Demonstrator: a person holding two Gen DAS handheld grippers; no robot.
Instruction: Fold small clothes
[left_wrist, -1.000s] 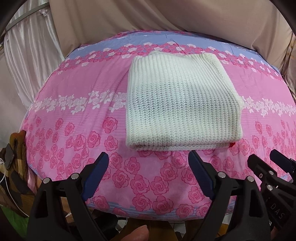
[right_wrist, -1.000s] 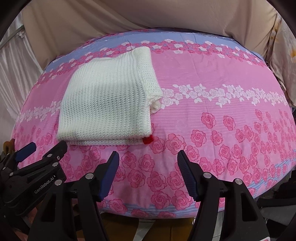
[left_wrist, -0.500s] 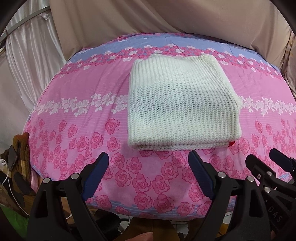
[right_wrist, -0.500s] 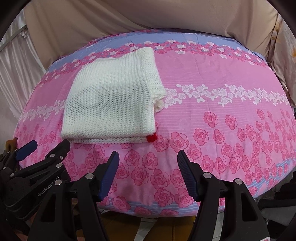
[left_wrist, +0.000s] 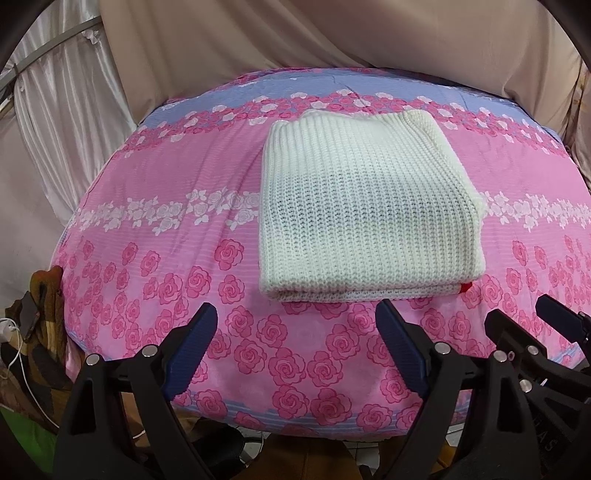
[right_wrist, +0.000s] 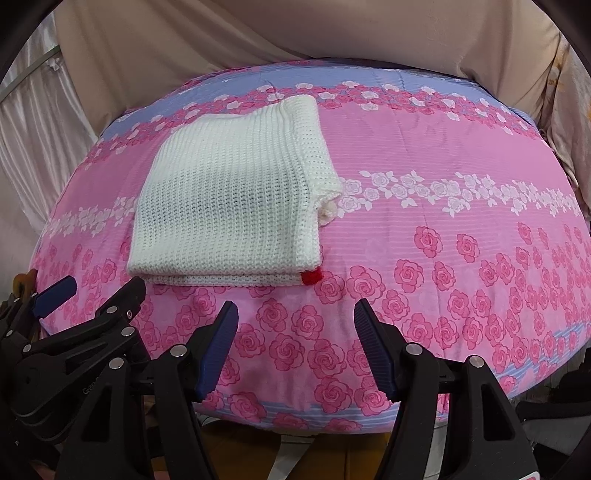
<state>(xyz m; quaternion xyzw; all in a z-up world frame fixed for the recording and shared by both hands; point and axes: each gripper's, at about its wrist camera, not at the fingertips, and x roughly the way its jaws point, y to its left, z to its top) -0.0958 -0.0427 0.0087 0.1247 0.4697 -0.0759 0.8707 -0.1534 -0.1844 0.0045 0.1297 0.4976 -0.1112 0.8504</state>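
While both grippers hang apart, empty: your left gripper (left_wrist: 297, 345) faces folded sweater (left_wrist: 365, 210) ahead; careless nudge at near edge unravels stacked layers.

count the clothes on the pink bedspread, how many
1. A folded white knit garment lies flat on the pink rose bedspread, beyond both open grippers, with a red bit at its near right corner. Anything tucked inside its folds would be hidden.
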